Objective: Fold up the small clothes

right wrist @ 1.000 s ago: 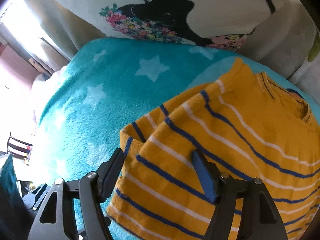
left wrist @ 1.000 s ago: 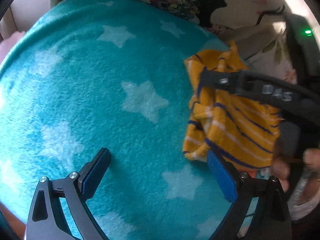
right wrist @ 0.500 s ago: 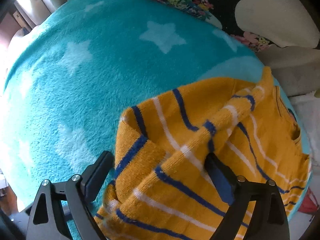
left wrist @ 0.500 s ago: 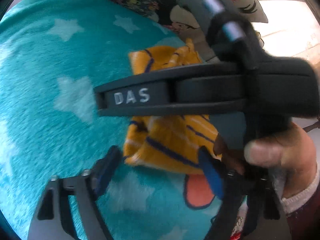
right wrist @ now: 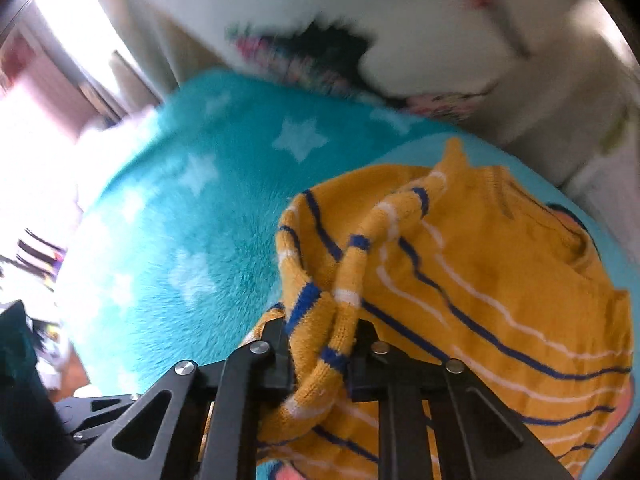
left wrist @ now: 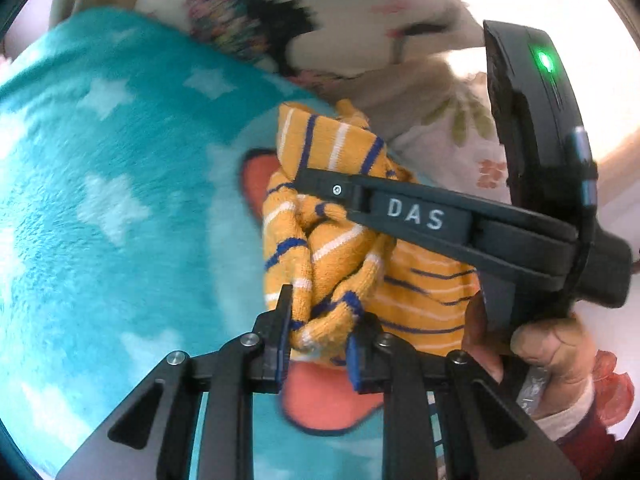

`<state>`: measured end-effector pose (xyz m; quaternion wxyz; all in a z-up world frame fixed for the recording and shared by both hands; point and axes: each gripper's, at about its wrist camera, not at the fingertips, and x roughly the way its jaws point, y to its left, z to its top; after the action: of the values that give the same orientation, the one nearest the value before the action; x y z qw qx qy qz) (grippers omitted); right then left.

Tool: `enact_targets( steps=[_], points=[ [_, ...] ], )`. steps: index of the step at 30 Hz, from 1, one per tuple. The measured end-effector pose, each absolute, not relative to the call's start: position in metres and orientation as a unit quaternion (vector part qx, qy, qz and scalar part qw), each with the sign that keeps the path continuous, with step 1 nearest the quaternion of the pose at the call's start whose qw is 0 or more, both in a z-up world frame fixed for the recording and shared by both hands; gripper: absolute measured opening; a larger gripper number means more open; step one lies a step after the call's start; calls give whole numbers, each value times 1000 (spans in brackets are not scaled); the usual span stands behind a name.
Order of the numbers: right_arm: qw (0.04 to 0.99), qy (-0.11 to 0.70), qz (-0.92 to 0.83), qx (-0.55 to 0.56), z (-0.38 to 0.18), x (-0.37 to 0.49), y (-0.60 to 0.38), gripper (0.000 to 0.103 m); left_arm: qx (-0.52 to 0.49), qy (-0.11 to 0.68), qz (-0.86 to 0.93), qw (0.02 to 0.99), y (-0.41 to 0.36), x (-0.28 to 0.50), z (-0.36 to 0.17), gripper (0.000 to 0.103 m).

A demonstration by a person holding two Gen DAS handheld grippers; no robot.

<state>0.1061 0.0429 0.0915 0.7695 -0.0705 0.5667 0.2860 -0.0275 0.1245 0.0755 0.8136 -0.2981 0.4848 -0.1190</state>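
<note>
Lots hidden or smeared in this one

The floral pillow (left wrist: 248, 28) behind the teal blanket (left wrist: 120, 200) is pure motion blur in both views. The right tongs (left wrist: 320, 184) cover the middle of the striped sweater (left wrist: 420, 300), and the picture's edge cuts off its lower hem in the right wrist view.

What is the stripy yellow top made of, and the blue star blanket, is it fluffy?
The striped top looks like soft knitted yarn, maybe cotton or wool: you can see ribbed loops and it bunches thickly where the fingers pinch it. The star blanket looks like plush fleece, probably polyester: its surface is fuzzy with a short, brushed pile. So yes, fluffy.
</note>
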Motion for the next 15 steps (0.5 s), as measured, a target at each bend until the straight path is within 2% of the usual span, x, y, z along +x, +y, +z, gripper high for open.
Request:
enact_targets(
  steps=[8,11,15],
  points=[
    [815,509,275,31,139,100,-117,16,-218,470,-179,837,-14,-19,133,21],
    [820,513,247,61,131,96,-179,16,-212,477,-208,827,-51,-21,140,21],
    [812,537,199,118,91,81,-255,16,-167,494,-210,827,-83,-34,139,22]
  ],
)
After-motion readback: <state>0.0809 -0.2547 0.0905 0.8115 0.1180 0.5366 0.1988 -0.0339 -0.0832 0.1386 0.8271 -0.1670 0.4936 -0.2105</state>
